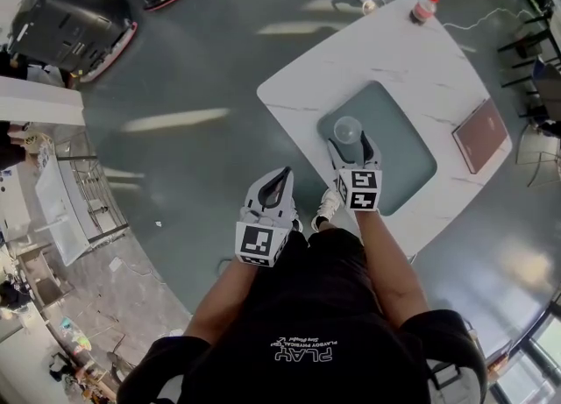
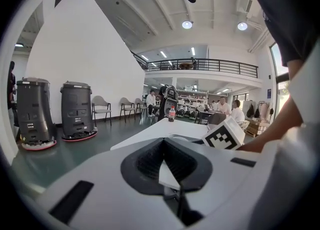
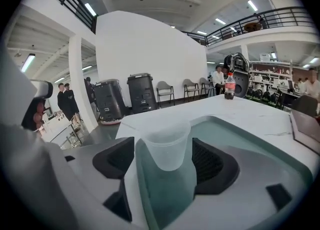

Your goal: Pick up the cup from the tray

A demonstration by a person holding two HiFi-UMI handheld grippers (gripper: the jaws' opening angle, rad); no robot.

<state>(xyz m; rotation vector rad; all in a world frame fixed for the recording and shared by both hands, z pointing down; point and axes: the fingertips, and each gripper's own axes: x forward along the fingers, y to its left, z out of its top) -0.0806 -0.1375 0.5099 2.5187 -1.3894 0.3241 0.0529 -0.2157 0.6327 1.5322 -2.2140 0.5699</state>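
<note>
right gripper (image 3: 167, 160): jaws stood wide apart, cup (image 3: 167, 147) between them, pads clear of its wall | cup: stood upright on the teal tray (image 1: 412, 170), by the tray's near edge at its left corner | tray: lay mid-counter (image 1: 394, 52) | left gripper (image 2: 164, 142): clenched on nothing, held off the counter's near edge

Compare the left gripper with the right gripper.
Jaws: the left gripper's are shut on nothing; the right gripper's stand open with the clear plastic cup between them, not yet gripped. Place: the left gripper hangs over the floor beside the table; the right gripper is over the tray. Both carry a marker cube.
</note>
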